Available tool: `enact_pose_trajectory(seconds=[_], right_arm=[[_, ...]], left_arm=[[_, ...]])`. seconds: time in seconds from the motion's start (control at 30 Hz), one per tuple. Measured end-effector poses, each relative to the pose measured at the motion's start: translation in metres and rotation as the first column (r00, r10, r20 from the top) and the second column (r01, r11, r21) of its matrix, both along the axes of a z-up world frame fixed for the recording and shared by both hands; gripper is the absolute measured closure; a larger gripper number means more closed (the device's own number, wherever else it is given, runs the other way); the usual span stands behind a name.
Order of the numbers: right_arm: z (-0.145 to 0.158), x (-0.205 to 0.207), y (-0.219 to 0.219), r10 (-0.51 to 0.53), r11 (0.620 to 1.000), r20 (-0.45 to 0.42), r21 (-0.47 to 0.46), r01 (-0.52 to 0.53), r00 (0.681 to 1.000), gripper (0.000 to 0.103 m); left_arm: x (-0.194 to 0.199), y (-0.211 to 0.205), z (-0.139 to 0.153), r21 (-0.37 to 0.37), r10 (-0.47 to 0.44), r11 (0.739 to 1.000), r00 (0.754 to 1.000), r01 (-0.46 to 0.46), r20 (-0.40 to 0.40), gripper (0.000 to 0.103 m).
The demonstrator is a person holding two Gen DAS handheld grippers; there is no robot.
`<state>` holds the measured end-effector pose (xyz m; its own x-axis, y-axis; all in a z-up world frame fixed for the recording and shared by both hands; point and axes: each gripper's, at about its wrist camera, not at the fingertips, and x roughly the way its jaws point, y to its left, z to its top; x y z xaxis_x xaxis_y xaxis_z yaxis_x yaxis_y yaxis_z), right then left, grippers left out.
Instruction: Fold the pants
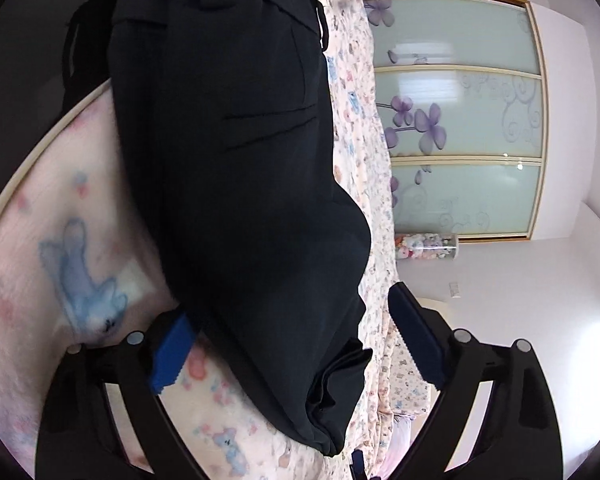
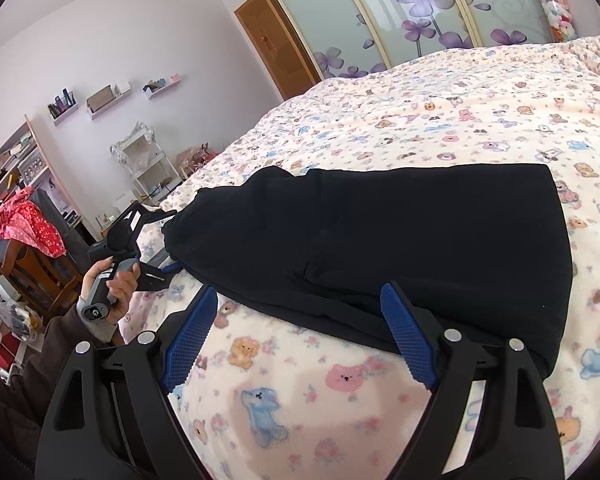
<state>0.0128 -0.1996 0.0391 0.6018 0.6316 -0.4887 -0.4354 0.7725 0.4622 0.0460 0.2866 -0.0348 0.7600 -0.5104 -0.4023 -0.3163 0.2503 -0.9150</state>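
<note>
The right gripper point(image 2: 298, 336) has its two blue fingers wide apart and holds nothing. It hovers low over the blanket point(image 2: 440, 120), just beside the near edge of the black pants point(image 2: 400, 232); the right-hand finger seems to touch or overlap that edge, the other finger is over bare blanket.

The left gripper point(image 1: 288, 344) is also spread open, and the narrow end of the pants lies between its fingers, but they are not closed on the cloth. In the right wrist view this gripper point(image 2: 168, 240) is seen at the far left end of the pants, held by the person's hand point(image 2: 114, 284).

The pants lie flat on the bed, already folded into a long dark band, with the waist part at the right side and the thinner end at the left.

The step in hand is probably to take hold for the next fold. To do it well, each gripper should go under all the layers of the edge before closing, so that no layer slips out, and both should close at the same height so the band is lifted evenly and does not twist.
</note>
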Motion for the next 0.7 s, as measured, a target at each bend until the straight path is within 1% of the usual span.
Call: enact_pose_trajectory(seconds=[0.07,0.13,0.17,0.2,0.23,0.27,0.3,0.33,0.4,0.43,0.47,0.5,0.53,0.57,0.6,0.67,0.7], right_arm=[[0.001,-0.002,0.002,0.007,1.000,0.005,-0.002,-0.007,1.000,0.017],[0.001,-0.003,0.004,0.012,1.000,0.016,-0.014,-0.012,1.000,0.017],[0.001,-0.003,0.005,0.014,1.000,0.020,-0.021,-0.013,1.000,0.017],[0.001,-0.003,0.005,0.015,1.000,0.020,-0.026,-0.015,1.000,0.017],[0.000,-0.003,0.006,0.017,0.999,0.019,-0.028,-0.017,1.000,0.017],[0.000,-0.003,0.006,0.018,0.999,0.016,-0.028,-0.018,1.000,0.017],[-0.001,-0.002,0.006,0.019,0.999,0.012,-0.029,-0.018,1.000,0.017],[-0.001,-0.002,0.005,0.019,0.999,0.009,-0.030,-0.018,1.000,0.017],[-0.002,-0.003,0.005,0.020,0.999,0.009,-0.032,-0.020,1.000,0.017],[-0.001,-0.004,0.005,0.021,0.999,0.014,-0.034,-0.021,1.000,0.017],[0.000,-0.004,0.005,0.021,0.999,0.019,-0.035,-0.020,1.000,0.017],[0.000,-0.004,0.005,0.020,0.999,0.021,-0.035,-0.019,1.000,0.017],[0.002,-0.005,0.003,0.013,0.999,0.024,-0.030,-0.012,1.000,0.017],[0.002,-0.004,0.001,0.006,1.000,0.025,-0.022,-0.006,1.000,0.017],[0.004,-0.005,-0.001,-0.002,1.000,0.027,-0.010,0.002,1.000,0.016],[0.007,-0.005,-0.008,-0.021,1.000,0.032,0.018,0.020,0.999,0.016],[0.008,-0.006,-0.012,-0.034,0.999,0.035,0.035,0.033,0.999,0.016]], left_arm=[[0.009,-0.002,0.002,0.016,0.001,1.000,1.000,-0.002,0.005,0.011],[0.013,-0.001,0.008,0.058,-0.003,0.998,0.999,0.001,0.032,0.011],[0.014,-0.005,0.016,0.129,-0.017,0.992,0.998,0.009,0.060,0.011],[0.014,-0.010,0.020,0.181,-0.032,0.983,0.996,0.017,0.078,0.011],[0.014,-0.013,0.024,0.242,-0.048,0.970,0.995,0.024,0.093,0.010],[0.014,-0.016,0.025,0.302,-0.050,0.953,0.995,0.021,0.090,0.010],[0.015,-0.014,0.020,0.315,-0.029,0.949,0.997,0.006,0.071,0.011],[0.015,-0.006,0.011,0.270,0.008,0.963,0.999,-0.023,0.053,0.011],[0.010,0.007,-0.002,0.151,0.093,0.984,0.995,-0.099,0.045,0.019],[0.008,0.010,-0.003,0.130,0.109,0.985,0.993,-0.113,0.041,0.019],[0.009,0.013,-0.003,0.115,0.115,0.987,0.993,-0.117,0.023,0.023],[0.010,0.013,-0.002,0.124,0.117,0.986,0.993,-0.116,0.002,0.035],[0.012,0.012,-0.001,0.145,0.117,0.983,0.993,-0.112,-0.031,0.042],[0.011,0.012,0.000,0.184,0.118,0.978,0.990,-0.102,-0.076,0.061],[0.012,0.011,0.001,0.214,0.120,0.972,0.987,-0.094,-0.111,0.072],[0.015,0.010,0.005,0.249,0.121,0.965,0.983,-0.083,-0.140,0.075],[0.015,0.010,0.015,0.301,0.121,0.951,0.981,-0.071,-0.151,0.077]])
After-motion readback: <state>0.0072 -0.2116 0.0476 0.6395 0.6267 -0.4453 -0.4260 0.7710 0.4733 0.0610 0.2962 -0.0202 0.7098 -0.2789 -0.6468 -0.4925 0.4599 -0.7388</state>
